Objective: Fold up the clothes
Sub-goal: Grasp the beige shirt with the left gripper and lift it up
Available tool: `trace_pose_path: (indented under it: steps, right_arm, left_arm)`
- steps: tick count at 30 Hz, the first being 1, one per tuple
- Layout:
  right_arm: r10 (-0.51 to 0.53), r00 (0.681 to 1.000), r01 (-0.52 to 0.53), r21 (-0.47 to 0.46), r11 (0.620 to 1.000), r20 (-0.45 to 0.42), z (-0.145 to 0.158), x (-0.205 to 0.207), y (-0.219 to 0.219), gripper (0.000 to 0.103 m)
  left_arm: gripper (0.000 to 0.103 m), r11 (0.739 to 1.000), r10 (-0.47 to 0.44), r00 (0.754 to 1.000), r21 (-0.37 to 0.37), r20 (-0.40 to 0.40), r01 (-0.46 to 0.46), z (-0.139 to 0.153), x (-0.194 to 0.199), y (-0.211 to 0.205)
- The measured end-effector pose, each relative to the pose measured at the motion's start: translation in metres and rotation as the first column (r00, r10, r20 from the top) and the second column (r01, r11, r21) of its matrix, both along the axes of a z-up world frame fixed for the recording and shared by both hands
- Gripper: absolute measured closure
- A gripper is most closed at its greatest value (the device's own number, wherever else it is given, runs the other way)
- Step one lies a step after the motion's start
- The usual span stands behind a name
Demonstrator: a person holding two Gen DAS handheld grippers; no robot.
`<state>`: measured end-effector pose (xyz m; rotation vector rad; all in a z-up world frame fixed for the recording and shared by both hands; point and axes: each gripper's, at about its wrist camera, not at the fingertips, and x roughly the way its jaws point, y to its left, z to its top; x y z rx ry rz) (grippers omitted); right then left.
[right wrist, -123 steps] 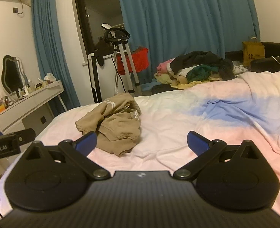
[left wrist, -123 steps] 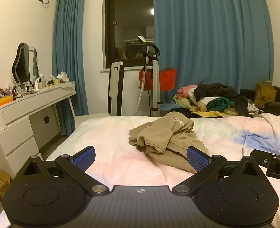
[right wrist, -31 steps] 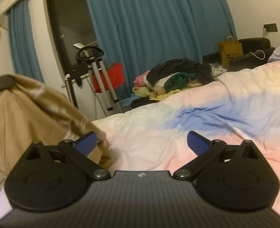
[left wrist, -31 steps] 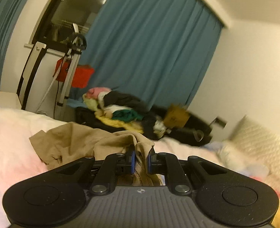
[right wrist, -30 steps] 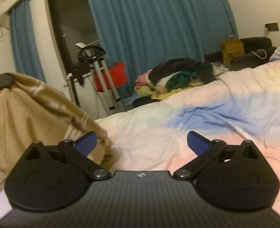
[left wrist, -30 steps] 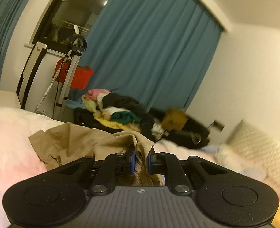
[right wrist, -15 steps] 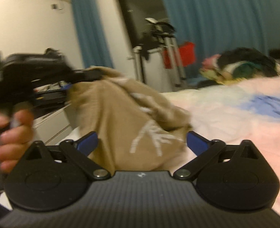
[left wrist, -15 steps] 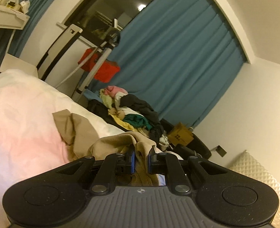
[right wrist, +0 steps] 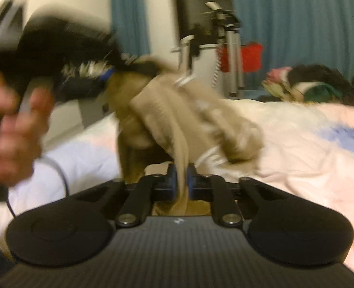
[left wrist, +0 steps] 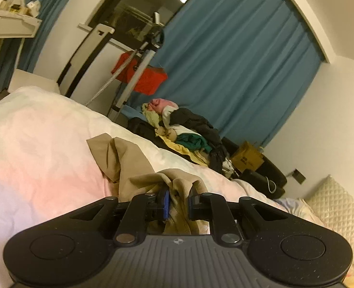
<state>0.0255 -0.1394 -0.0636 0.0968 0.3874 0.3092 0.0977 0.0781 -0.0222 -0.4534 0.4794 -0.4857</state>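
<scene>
Over the bed (left wrist: 40,144): tan garment (left wrist: 129,158) part lifted, part trailing on the cover. Left tongs (left wrist: 177,200) clamped on a bunched edge; right tongs (right wrist: 181,184) just closed on another fold (view blurred). Step: pick-up/shake-out. Next, prob.: spread hands apart, lay garment flat.

Motion blur smears the right wrist view: the hand (right wrist: 13,122) at left and the tan garment (right wrist: 177,120) at centre lose detail; its fold disappears below behind the gripper body.
</scene>
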Motion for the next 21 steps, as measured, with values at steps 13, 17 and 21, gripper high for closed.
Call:
trace_pose_path:
  steps: [13, 17, 21]
  right_arm:
    - [-0.387, 0.919, 0.359, 0.245, 0.901, 0.076, 0.054, -0.008, -0.145, 0.095]
    - [-0.405, 0.914, 0.398, 0.265, 0.878, -0.028, 0.048, 0.006, -0.178, 0.095]
    - [-0.353, 0.903, 0.410, 0.244, 0.879, -0.247, 0.013, 0.031, -0.196, 0.093]
  left_arm:
    - [0.077, 0.967, -0.148, 0.989, 0.212, 0.029, 0.138, -0.015, -0.013, -0.048]
    - [0.077, 0.961, -0.123, 0.992, 0.254, 0.024, 0.113, -0.030, -0.005, -0.062]
    - [0.077, 0.943, -0.060, 0.997, 0.329, 0.056, 0.039, -0.050, 0.017, -0.080]
